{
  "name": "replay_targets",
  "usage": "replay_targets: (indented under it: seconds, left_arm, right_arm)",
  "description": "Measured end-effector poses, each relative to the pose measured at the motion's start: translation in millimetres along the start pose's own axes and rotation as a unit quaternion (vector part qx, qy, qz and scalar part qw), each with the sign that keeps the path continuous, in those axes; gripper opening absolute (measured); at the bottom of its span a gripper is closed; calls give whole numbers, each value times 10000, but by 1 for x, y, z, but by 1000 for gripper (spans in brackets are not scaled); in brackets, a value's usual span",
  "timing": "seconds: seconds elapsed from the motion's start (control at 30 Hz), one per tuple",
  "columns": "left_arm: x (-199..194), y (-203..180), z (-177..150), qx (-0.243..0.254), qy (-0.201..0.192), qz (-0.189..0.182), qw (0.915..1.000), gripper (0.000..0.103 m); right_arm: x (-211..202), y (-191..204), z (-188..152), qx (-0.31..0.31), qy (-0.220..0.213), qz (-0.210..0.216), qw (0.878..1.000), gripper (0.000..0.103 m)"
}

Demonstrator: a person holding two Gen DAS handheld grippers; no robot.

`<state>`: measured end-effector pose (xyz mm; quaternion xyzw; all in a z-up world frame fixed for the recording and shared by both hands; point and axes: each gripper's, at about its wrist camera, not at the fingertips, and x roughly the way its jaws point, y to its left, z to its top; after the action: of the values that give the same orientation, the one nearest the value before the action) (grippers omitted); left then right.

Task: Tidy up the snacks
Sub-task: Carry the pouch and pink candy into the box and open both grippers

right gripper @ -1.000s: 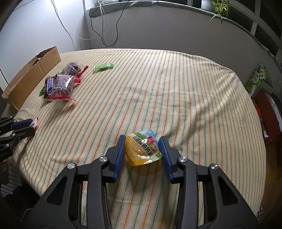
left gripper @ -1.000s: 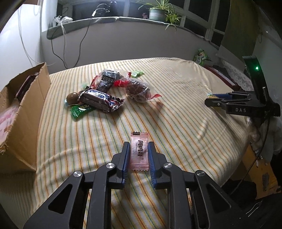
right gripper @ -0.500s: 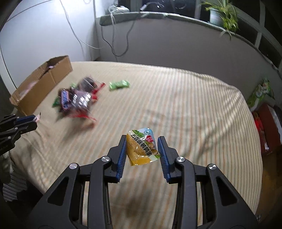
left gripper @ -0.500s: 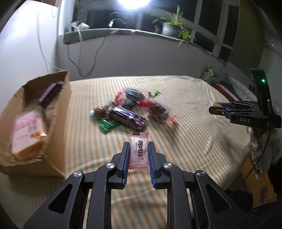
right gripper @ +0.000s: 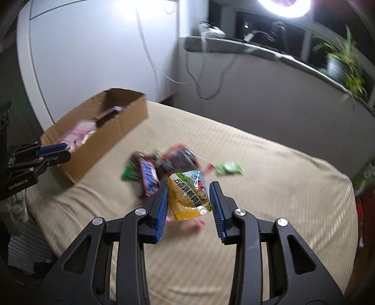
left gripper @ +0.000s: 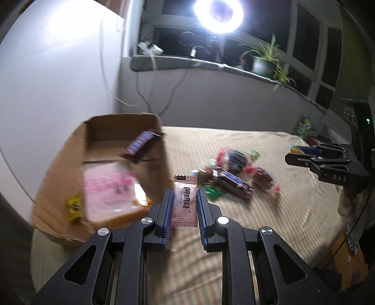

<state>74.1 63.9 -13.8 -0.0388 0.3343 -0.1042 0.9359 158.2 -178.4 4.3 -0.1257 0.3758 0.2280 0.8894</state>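
My left gripper (left gripper: 183, 204) is shut on a pink candy sachet (left gripper: 184, 201) and holds it in the air beside the open cardboard box (left gripper: 154, 119). The box holds a pink packet (left gripper: 107, 187), a purple bar (left gripper: 140, 143) and a yellow sweet (left gripper: 74, 206). My right gripper (right gripper: 189, 199) is shut on a yellow and green snack pouch (right gripper: 189, 194), lifted above the striped table. The left gripper shows in the right wrist view (right gripper: 50, 152) near the box (right gripper: 112, 138). The right gripper shows in the left wrist view (left gripper: 304, 154).
A pile of snacks (left gripper: 232, 173) lies mid-table: a Snickers bar (right gripper: 147, 173), dark packets, green sweets (right gripper: 228, 167). The striped cloth covers the table (left gripper: 293, 211). A bright ring lamp (left gripper: 218, 14), cables and a potted plant (left gripper: 264, 63) stand on the window ledge behind.
Both grippers have risen off the table with their snacks and swung left toward the cardboard box. The box now fills more of both views.
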Motion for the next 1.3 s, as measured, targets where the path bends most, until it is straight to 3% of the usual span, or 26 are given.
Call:
replay_targets:
  seconds: [0.6, 1.3]
  left_arm:
    - [0, 69, 8, -495, -100, 595, 9969, 18]
    - [3, 90, 13, -566, -69, 866, 9946, 18]
  right_arm:
    - [45, 92, 62, -783, -81, 808, 9936, 36]
    - [95, 159, 87, -1172, 127, 1241, 9852, 38]
